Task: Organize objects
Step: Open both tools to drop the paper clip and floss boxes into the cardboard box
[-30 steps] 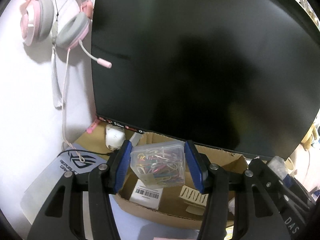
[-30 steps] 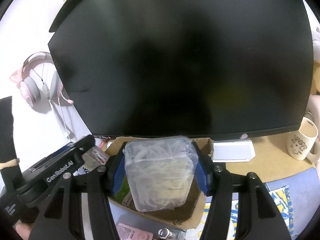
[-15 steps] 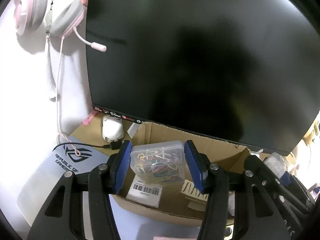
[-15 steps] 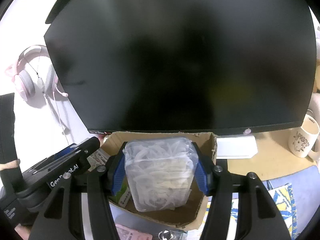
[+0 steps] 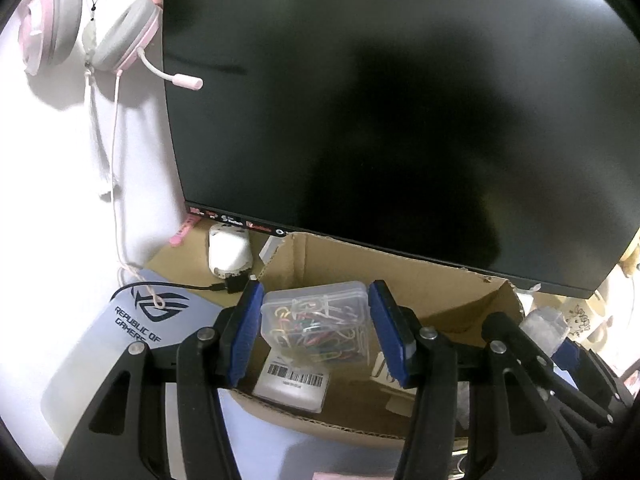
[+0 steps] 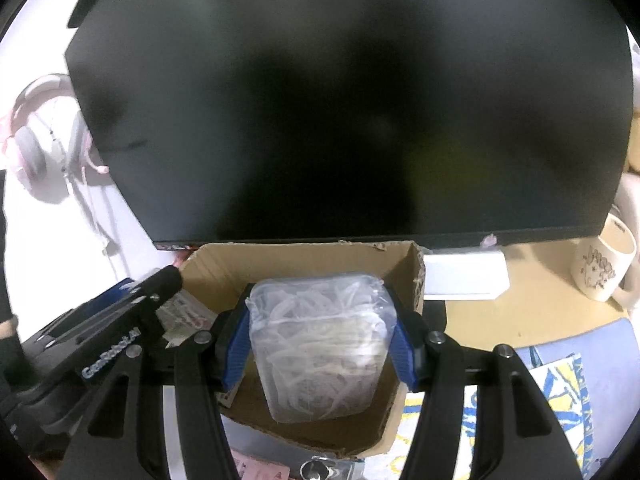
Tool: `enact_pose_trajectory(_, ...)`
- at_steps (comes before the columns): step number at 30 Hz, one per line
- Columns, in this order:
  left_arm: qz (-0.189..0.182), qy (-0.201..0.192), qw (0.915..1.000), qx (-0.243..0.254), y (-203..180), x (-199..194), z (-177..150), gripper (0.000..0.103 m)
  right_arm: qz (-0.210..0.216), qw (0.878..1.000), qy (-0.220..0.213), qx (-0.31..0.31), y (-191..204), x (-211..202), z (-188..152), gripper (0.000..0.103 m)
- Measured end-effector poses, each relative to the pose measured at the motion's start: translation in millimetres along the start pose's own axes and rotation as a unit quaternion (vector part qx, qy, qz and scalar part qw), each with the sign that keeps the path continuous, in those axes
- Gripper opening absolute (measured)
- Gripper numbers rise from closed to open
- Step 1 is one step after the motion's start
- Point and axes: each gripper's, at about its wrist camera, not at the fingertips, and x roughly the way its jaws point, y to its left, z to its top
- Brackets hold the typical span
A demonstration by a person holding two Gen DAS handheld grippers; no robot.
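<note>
Clips box point(image 5: 316, 326) sat clamped between your left gripper's point(image 5: 316, 336) jaws, held over the carton point(image 5: 400, 288) below the monitor point(image 5: 400, 100), above a barcoded pack point(image 5: 292, 382). From the right wrist, your right gripper point(image 6: 320, 344) had its jaws closed on the tub point(image 6: 320, 344), low inside that carton point(image 6: 304, 260); a mug point(image 6: 604, 264) stood on the surface.

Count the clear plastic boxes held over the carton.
2. The clip box sits in the left gripper; the bigger box in the right gripper. Others may hide inside the carton.
</note>
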Motion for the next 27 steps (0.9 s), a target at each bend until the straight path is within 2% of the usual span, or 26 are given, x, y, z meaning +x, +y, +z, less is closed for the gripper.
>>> enact_pose_trajectory(6, -0.016, -0.001, 0.9998, 0.006, -5, 4, -1, 0.053, -0.006, 1.000, 0.013, 0.014, -8, 8, -2, 0.063)
enact_pose_trajectory(11, -0.051, -0.002, 0.9987, -0.002, -5, 5, -2, 0.053, 0.001, 1.000, 0.014, 0.016, -15, 8, -1, 0.063)
enact_pose_trajectory(27, -0.030, 0.007, 0.9995, -0.007, -8, 1, 0, 0.056, 0.000, 1.000, 0.018, 0.009, -15, 3, -2, 0.064)
